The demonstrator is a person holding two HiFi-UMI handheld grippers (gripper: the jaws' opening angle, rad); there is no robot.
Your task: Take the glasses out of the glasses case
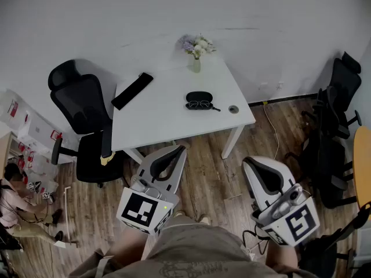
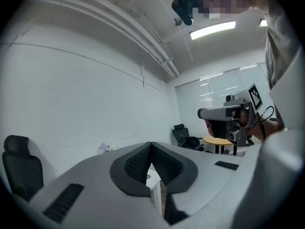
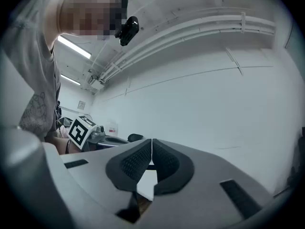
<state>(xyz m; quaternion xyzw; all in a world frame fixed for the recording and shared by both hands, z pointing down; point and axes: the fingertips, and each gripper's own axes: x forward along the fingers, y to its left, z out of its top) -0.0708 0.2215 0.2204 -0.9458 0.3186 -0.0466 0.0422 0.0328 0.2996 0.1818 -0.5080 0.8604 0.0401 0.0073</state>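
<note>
Closed left tool, closed right tool, glasses beside case on table

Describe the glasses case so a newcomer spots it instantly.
Find the white table against the wall, with a flower vase at its far edge. The glasses case is the dark oval right of the table's middle. Unlike the long flat black slab and small round disc, it has glasses at its near edge.
</note>
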